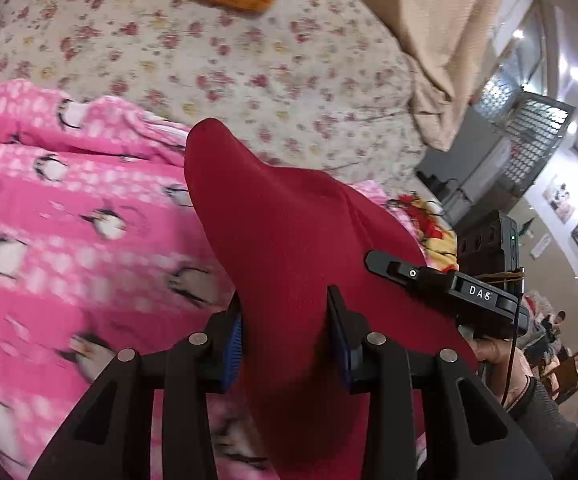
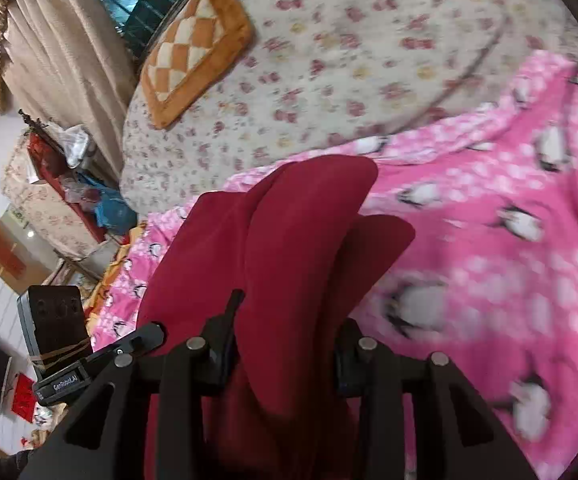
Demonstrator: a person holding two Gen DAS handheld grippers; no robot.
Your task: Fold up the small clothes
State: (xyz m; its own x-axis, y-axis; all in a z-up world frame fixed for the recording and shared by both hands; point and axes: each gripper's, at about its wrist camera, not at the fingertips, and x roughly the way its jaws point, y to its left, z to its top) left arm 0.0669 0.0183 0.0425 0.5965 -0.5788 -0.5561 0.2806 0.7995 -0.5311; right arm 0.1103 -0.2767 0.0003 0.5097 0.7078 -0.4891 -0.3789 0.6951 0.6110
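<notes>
A dark red small garment (image 1: 277, 220) hangs lifted above a pink penguin-print blanket (image 1: 69, 240). My left gripper (image 1: 285, 320) is shut on one part of the garment, with cloth bunched between its blue pads. My right gripper (image 2: 285, 328) is shut on another part of the red garment (image 2: 301, 220), which folds over in front of it. In the left wrist view the right gripper's body (image 1: 449, 284) shows at the garment's right edge. In the right wrist view the left gripper's body (image 2: 101, 360) shows at lower left. The fingertips are hidden by cloth.
The pink blanket (image 2: 489, 240) lies on a floral bedspread (image 1: 229, 64). An orange checked cushion (image 2: 197, 48) lies at the far side of the bed. Beige curtains (image 2: 69, 48) and cluttered furniture (image 2: 61, 184) stand beyond the bed edge.
</notes>
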